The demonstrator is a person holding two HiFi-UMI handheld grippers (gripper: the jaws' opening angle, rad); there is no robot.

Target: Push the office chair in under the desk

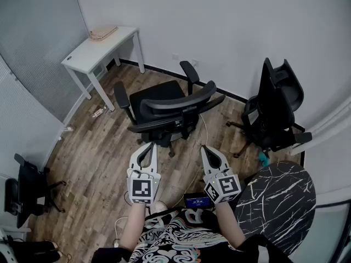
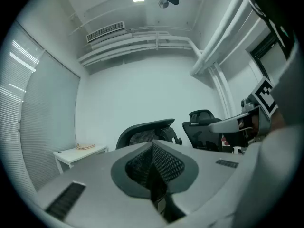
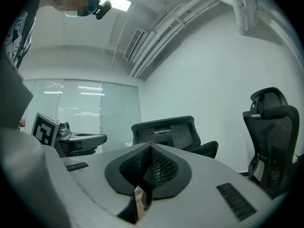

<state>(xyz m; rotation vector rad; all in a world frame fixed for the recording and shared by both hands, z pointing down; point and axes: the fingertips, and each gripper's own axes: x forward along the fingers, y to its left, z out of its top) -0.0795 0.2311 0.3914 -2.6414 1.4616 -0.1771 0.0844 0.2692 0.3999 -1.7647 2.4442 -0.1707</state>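
Where plank floor [image 1: 104,158] meets wall [image 1: 219,26], desk [image 1: 93,51] stands.

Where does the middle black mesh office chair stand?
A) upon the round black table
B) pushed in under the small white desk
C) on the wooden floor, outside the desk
C: the black mesh office chair stands on the wooden floor, its seat outside the small white desk.

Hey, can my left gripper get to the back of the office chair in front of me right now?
Probably yes. The left gripper, jaws shut, points level at the office chair, whose backrest faces it, and nothing stands between them.
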